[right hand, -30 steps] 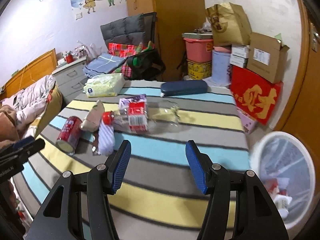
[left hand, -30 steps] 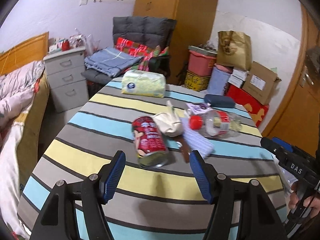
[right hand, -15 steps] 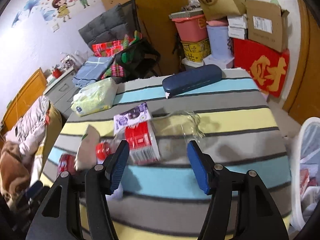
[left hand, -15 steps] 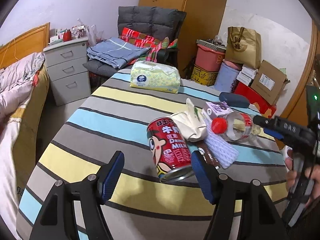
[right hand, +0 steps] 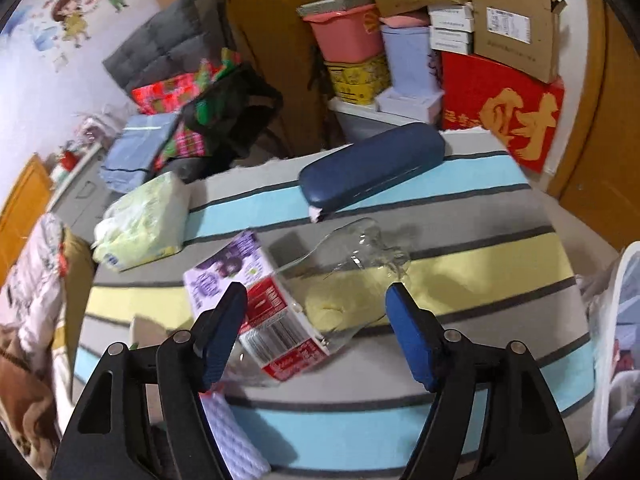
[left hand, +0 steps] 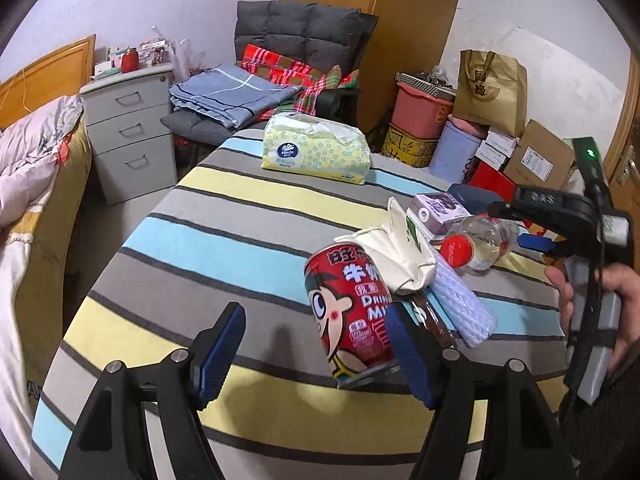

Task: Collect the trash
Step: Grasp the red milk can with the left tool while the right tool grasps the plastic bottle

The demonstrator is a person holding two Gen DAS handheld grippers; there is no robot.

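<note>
Jaws gape on both — right gripper (right hand: 310, 330) just widening over the bottle (right hand: 320, 304); left gripper (left hand: 312, 354) must shift right to straddle the can (left hand: 352, 320).

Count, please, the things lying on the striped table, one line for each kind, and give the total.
Drink cans: 1, red can
Plastic bottles: 1, clear bottle
Small cartons: 1, purple carton
Tissue packs: 1, yellow pack
Cases: 1, blue case
Foam sleeves: 1, white net
Crumpled bags: 1, cream bag
Wrappers: 1, brown wrapper
Total: 8
</note>
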